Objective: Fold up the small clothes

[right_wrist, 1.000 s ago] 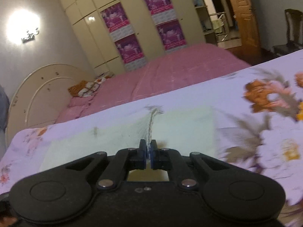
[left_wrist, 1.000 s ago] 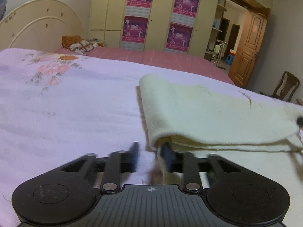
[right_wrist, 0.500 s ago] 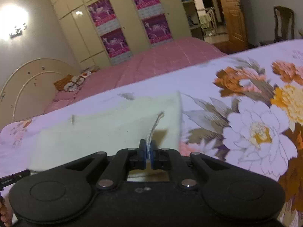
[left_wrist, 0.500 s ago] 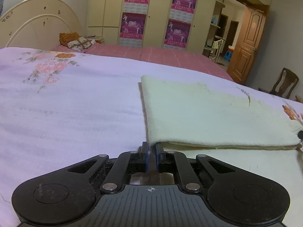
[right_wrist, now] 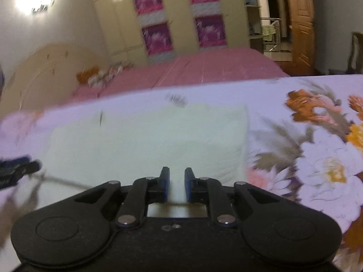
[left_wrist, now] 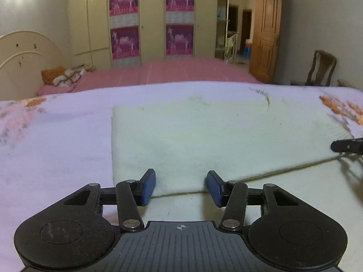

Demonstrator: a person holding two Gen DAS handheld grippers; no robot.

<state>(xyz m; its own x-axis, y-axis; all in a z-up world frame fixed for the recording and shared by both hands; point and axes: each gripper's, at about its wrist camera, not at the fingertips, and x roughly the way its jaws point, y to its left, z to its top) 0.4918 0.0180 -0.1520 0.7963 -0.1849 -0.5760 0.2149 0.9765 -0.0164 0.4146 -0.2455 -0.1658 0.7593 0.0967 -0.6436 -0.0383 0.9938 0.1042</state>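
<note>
While both grippers gape, folded cloth [left_wrist: 192, 140] lies just ahead.

We log: cloth [left_wrist: 204, 136] cream, fuzzy matt knit; sheet [left_wrist: 56, 147] soft matt fabric; grippers [left_wrist: 181, 187] matt black plastic, blue pads [left_wrist: 148, 185].

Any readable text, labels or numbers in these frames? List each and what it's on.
None can be read.
Wardrobe posters: a line of print under each picture, too small and blurred to read.
Left tongs: only a crosshair mark on the body, no letters.
Right tongs: no marking seen.
Cream cloth and floral bedsheet: no label in view.
</note>
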